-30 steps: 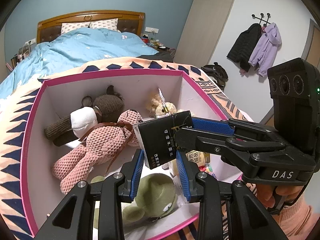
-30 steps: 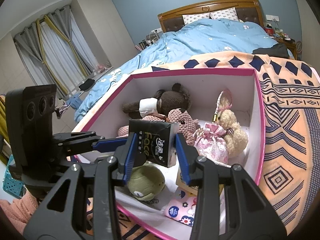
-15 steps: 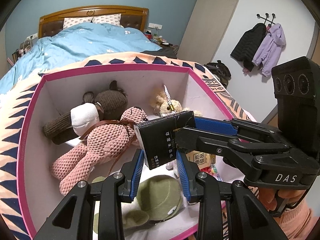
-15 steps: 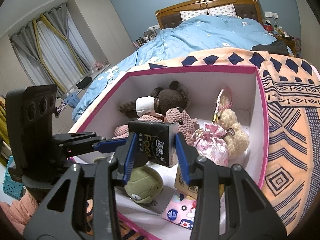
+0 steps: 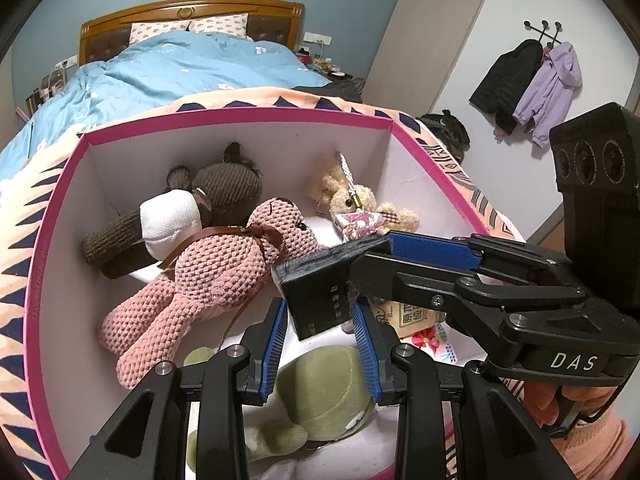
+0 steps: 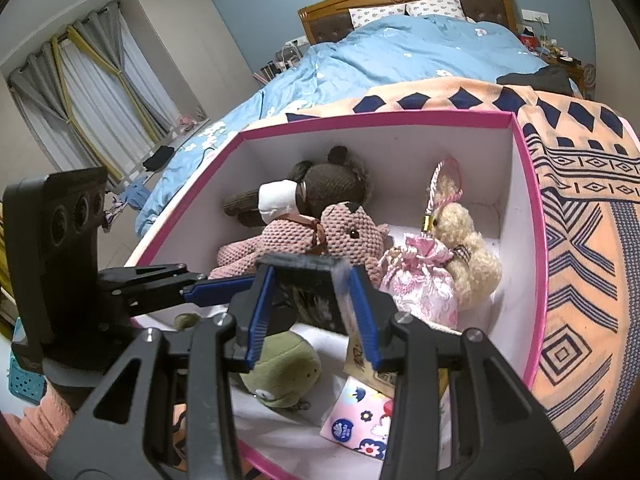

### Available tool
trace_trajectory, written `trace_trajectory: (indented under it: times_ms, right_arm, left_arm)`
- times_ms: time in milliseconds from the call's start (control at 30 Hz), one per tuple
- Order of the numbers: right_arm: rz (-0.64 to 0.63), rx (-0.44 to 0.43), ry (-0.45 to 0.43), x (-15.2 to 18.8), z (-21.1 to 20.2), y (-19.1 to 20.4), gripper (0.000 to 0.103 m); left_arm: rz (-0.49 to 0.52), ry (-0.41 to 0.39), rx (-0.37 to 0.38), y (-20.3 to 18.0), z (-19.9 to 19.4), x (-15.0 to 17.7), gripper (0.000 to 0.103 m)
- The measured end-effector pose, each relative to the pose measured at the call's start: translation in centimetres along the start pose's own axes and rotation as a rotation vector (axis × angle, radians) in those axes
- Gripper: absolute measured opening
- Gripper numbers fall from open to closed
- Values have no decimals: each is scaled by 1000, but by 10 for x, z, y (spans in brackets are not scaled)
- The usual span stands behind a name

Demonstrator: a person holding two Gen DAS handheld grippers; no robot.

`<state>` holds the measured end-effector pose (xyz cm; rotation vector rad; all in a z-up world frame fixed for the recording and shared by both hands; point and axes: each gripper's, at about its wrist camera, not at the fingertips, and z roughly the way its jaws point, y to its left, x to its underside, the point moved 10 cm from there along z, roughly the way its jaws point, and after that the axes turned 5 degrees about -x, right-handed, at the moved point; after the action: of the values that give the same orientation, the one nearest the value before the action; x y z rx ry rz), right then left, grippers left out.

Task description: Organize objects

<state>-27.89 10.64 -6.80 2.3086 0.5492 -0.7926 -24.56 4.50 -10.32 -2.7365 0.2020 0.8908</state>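
A small black box (image 5: 320, 296) is held over the pink-rimmed white storage box (image 5: 52, 216). My left gripper (image 5: 320, 336) and my right gripper (image 6: 312, 316) are both shut on the black box (image 6: 308, 296), crossing at right angles. The black box tilts, its top edge toward the pink knitted bunny (image 5: 216, 268). Below lies a green plush (image 5: 320, 384), also in the right wrist view (image 6: 280, 372).
Inside the storage box (image 6: 536, 240) lie a brown plush (image 5: 224, 188), a beige teddy (image 6: 464, 240) with a pink pouch (image 6: 420, 280), a yellow carton (image 5: 408, 316) and a floral packet (image 6: 360, 420). It sits on a patterned blanket (image 6: 580, 264) on the bed. Coats (image 5: 524, 84) hang at right.
The black box has tipped forward, its printed face turning down, and both grippers have moved lower into the storage box. Both stay shut on it.
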Motion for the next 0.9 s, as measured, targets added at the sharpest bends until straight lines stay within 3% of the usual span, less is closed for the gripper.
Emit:
trace_trajectory:
  times_ms: [300,433,500,567,667,767,900]
  right_arm:
    - [-3,-7,-9,2,-3,1,42]
    - [-42,-10,-46,4,-16,9,44]
    - [-67,-10,-78,5,-26,16,51]
    - [-101,-3,-118,6,-38,24,64]
    - [-166,3,-192,13,-64,41,80]
    - [-213,5,-238,29,-86,59,98]
    - [-227,23,-257,52,-101,71,103]
  left_arm:
    - [-3,-9,-22,6,-1,6,36]
    - [31,-77,-68,6,-17,8,61]
    - [56,-131,-100,3,-31,8,71]
    - [86,-202,-133,0,-50,8,90]
    - [112,-324,-203,-2,-85,12,103]
    - [112,-433,-258,-3,-118,22,103]
    - [76,-454,-300,2,-134,37,103]
